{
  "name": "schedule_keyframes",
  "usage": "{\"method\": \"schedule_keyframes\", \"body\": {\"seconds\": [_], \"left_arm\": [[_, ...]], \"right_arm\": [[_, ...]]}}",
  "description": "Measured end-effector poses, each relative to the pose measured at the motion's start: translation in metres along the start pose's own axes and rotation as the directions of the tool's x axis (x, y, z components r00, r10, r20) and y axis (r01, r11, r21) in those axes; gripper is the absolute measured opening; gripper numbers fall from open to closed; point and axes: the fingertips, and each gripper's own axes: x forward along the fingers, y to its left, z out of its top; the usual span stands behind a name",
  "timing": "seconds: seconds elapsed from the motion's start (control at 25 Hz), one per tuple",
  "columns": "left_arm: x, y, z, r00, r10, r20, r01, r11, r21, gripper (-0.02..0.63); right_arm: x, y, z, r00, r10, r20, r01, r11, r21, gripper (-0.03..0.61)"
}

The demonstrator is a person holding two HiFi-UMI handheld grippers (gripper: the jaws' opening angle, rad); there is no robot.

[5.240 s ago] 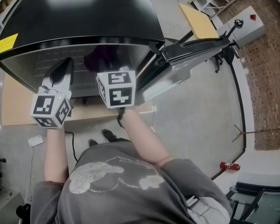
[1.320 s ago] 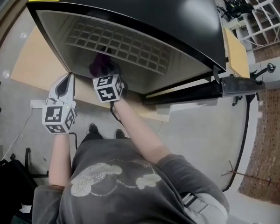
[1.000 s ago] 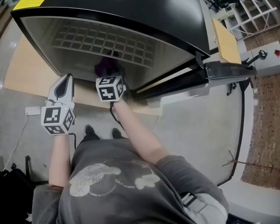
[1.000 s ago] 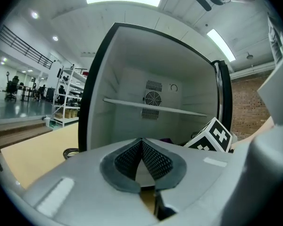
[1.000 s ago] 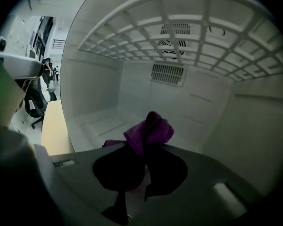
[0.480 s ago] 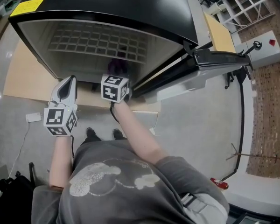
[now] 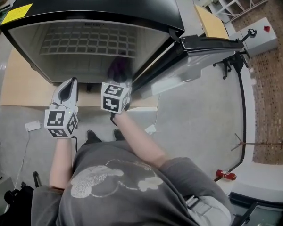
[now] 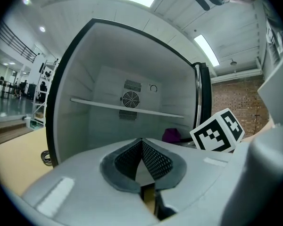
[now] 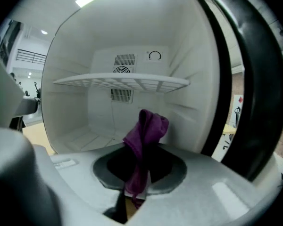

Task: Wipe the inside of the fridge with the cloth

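Right gripper [image 9: 137, 185] pinches the cloth [image 9: 146, 131] at the fridge [image 9: 70, 117] mouth. Left gripper [image 8: 142, 154] pressed together, empty. Wiping seemingly not yet started.

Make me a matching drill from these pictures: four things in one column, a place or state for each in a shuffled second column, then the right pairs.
Column one
1. purple cloth
2. left tongs
3. wire shelf
4. door

Column two
A. swung open, at the right of the head view
B. shut, nothing between them
C. pinched in the right tongs
D. runs side to side inside the fridge

Pairs: 1-C, 2-B, 3-D, 4-A
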Motion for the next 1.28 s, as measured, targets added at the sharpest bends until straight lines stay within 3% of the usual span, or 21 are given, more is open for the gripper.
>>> {"method": "schedule_keyframes", "body": {"seconds": [0.32, 0.44, 0.68, 0.88, 1.0, 1.28], "left_arm": [[0.004, -0.022, -0.006, 1.000, -0.023, -0.013, 0.023, 1.000, 0.001, 0.018], [0.002, -0.027, -0.008, 1.000, 0.000, -0.011, 0.000, 1.000, -0.005, 0.018], [-0.016, -0.033, -0.002, 0.992, 0.123, 0.017, -0.122, 0.992, -0.006, 0.018], [-0.040, -0.058, -0.014, 0.970, 0.244, 0.015, -0.243, 0.970, -0.004, 0.018], [-0.049, -0.074, -0.015, 0.957, 0.290, 0.017, -0.290, 0.957, -0.004, 0.018], [-0.075, -0.086, -0.021, 0.942, 0.337, -0.006, -0.337, 0.942, -0.011, 0.018]], "right_arm": [[-0.042, -0.001, -0.017, 0.998, 0.067, -0.008, -0.067, 0.998, 0.005, 0.043], [-0.051, 0.006, -0.013, 0.989, 0.146, 0.028, -0.146, 0.989, 0.004, 0.043], [-0.074, 0.028, 0.006, 0.908, 0.394, 0.145, -0.377, 0.917, -0.131, 0.043], [-0.091, 0.028, -0.014, 0.840, 0.530, 0.114, -0.504, 0.841, -0.196, 0.043], [-0.093, 0.028, -0.025, 0.803, 0.588, 0.095, -0.563, 0.801, -0.202, 0.043], [-0.101, 0.025, -0.031, 0.757, 0.646, 0.092, -0.615, 0.754, -0.230, 0.043]]}}
